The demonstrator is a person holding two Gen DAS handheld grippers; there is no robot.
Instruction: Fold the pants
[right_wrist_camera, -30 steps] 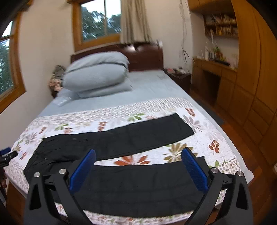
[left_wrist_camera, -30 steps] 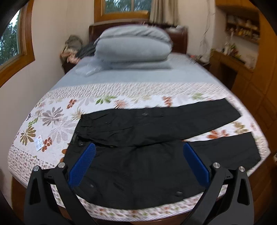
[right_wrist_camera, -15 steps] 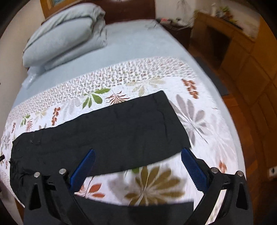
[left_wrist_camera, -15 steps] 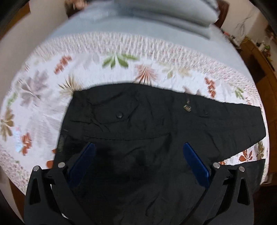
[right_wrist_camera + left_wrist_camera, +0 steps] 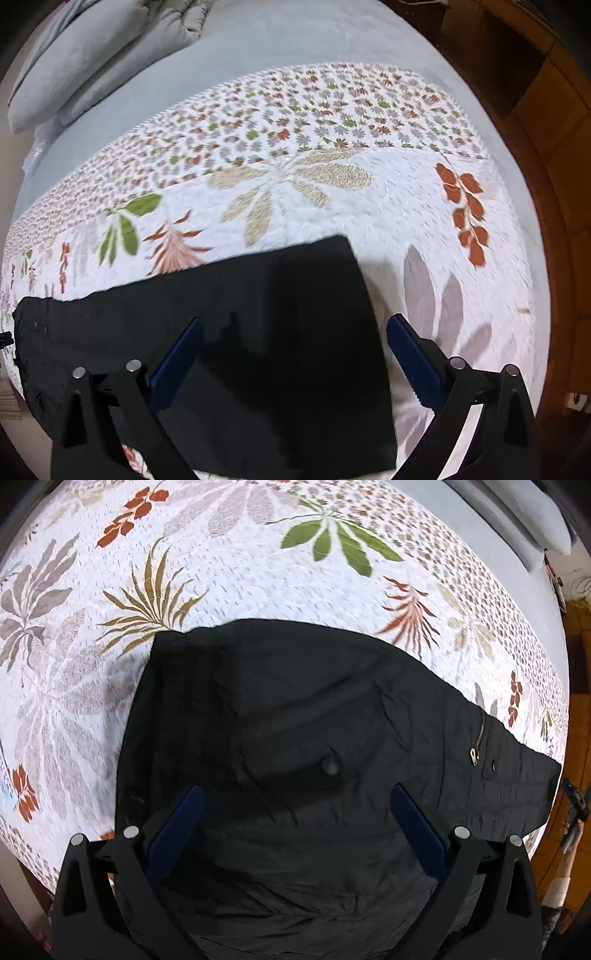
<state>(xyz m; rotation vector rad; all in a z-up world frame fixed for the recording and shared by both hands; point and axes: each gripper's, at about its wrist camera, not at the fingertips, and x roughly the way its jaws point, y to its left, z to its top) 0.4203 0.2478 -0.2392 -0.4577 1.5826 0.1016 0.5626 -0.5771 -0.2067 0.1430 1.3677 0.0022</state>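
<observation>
Black pants (image 5: 295,738) lie spread flat on a floral quilt (image 5: 221,554). The left wrist view looks down on the waist end, with a button (image 5: 330,766) and a zipper pull (image 5: 476,751). My left gripper (image 5: 295,812) is open and hovers close over the waist part. In the right wrist view the far pant leg (image 5: 258,314) ends at its cuff (image 5: 364,295). My right gripper (image 5: 293,343) is open over that cuff end, its right finger (image 5: 410,350) past the cuff edge over the quilt.
Grey pillows (image 5: 74,62) lie at the head of the bed on a grey-blue sheet (image 5: 295,37). Wooden cabinets (image 5: 535,92) stand along the bed's right side. The quilt's near edge drops off at the left (image 5: 22,842).
Both grippers have dropped down and forward toward the pants. The left now sits over the waist, the right over the far leg's cuff. Both stay open.
</observation>
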